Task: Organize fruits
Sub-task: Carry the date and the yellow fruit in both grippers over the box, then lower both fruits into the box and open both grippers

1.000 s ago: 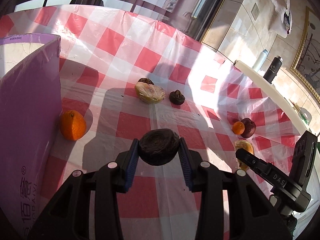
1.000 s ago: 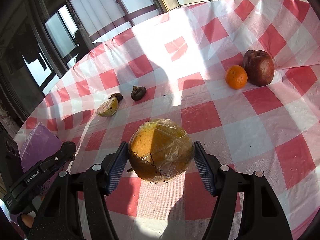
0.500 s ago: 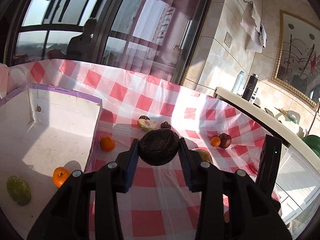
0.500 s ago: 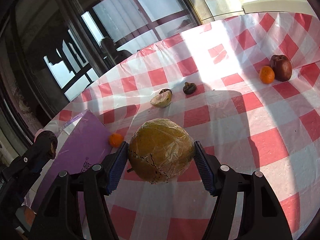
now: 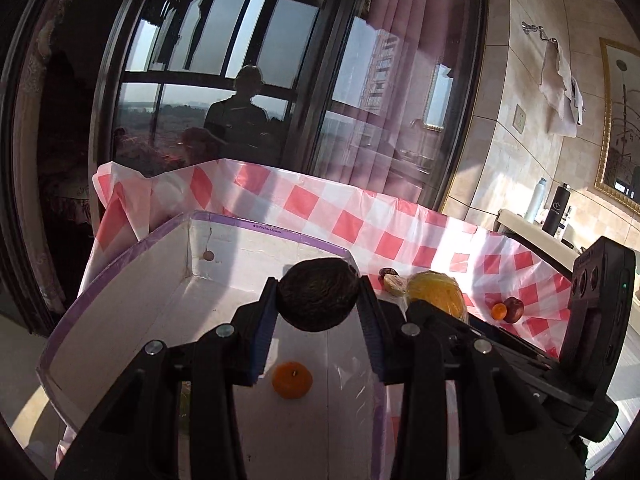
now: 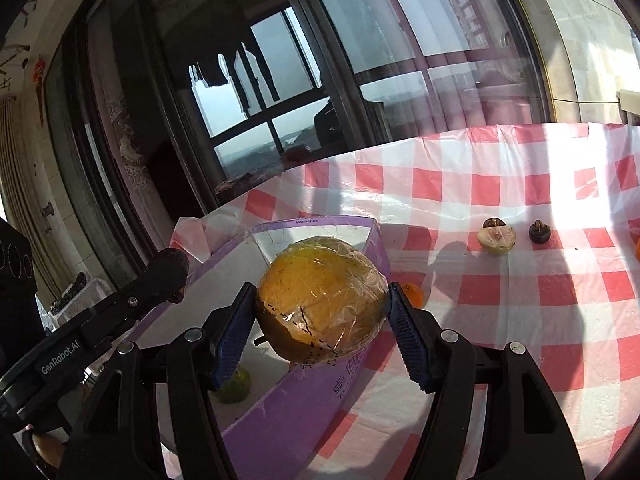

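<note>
The left gripper (image 5: 318, 300), clamped on a dark fruit (image 5: 318, 294), hung over the box (image 5: 120, 292) at lower centre, while the right gripper (image 6: 322, 316) gripped a wrapped fruit (image 6: 322, 304) above the box's right wall.

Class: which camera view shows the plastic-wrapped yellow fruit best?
The right wrist view: the wrapped yellow fruit fills the centre, gripped in the right tongs. The left wrist view shows only part of it, behind the tongs' arm.

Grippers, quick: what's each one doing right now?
Left gripper: closed on the dark brown fruit, over the box.
Right gripper: closed on the plastic-wrapped yellow fruit.
</note>
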Available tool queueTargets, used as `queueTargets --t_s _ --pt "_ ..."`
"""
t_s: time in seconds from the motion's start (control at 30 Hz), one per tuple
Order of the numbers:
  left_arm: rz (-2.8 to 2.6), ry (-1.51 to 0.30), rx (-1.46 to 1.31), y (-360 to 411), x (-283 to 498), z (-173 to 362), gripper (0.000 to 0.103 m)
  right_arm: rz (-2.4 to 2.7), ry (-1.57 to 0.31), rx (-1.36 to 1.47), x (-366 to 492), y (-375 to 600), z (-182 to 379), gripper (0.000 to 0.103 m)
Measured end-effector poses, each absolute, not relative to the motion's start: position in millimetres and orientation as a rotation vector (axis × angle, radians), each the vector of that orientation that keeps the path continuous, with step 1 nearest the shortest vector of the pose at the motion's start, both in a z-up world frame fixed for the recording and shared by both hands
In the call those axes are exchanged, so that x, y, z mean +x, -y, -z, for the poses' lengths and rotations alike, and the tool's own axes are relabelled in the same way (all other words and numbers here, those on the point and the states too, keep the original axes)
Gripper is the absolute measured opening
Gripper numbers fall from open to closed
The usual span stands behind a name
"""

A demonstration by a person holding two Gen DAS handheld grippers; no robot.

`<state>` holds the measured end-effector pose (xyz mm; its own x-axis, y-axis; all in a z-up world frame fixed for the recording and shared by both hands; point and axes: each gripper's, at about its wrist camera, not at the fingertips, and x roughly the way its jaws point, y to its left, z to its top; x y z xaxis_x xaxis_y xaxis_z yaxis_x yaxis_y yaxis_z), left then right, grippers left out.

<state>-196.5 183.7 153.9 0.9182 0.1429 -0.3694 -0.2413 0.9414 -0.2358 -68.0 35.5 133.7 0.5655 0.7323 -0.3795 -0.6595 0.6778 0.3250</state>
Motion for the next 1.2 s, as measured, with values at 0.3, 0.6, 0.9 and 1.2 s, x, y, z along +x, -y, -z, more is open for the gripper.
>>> queueTargets --t_s 0.3,0.6,0.9,1.2 --pt "-0.345 -0.52 -0.256 -248 -203 -123 0.04 -0.933 -0.603 -0.096 -91 -122 -126 0.065" --pt "-0.428 -0.71 -0.145 -270 -189 -93 0.04 -0.847 -0.731 -0.408 -90 -164 -94 0.065" --pt "-0.371 -0.828 -0.096 -264 -177 -80 0.04 -0.79 -0.823 -0.673 -86 -181 -78 0.065" --pt "-0.353 -0.883 -0.087 -261 -172 -78 0.041 -0.787 -0.879 -0.75 -79 -182 -71 0.067"
